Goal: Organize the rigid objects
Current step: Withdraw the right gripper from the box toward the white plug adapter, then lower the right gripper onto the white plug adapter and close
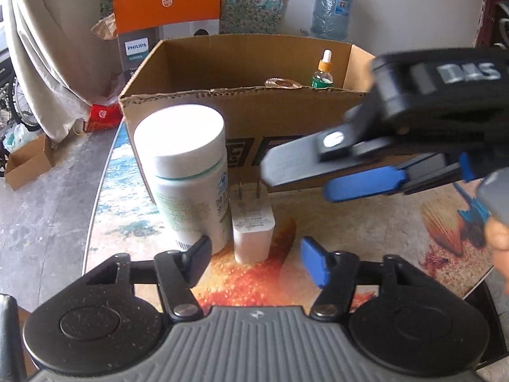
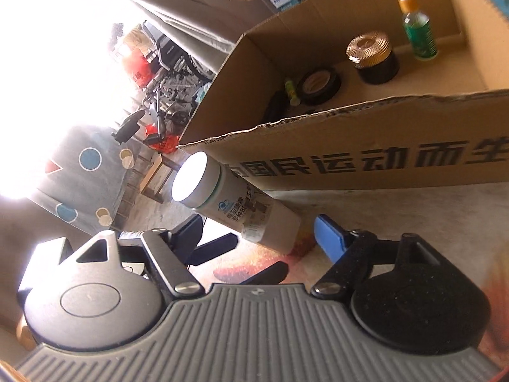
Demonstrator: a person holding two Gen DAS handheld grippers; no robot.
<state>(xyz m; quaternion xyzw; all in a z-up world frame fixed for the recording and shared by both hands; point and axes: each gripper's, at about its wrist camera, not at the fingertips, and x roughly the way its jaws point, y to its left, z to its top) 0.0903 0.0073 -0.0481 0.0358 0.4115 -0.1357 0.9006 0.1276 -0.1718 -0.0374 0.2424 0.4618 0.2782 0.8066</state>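
Open tabletop [image 1: 366, 222] right of charger [image 1: 253, 222]; white bottle [image 1: 187, 172] crowding its left, cardboard box [image 1: 286, 117] walling the back, right gripper [image 1: 296, 172] overhead.

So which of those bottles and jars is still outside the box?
The white bottle with the white cap, standing before the cardboard box. The dropper bottle and gold-lidded jar are inside.

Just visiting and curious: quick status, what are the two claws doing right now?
Left gripper open, charger plug just ahead. Right gripper open around white bottle, not gripping. Cardboard box behind; nothing blocking.
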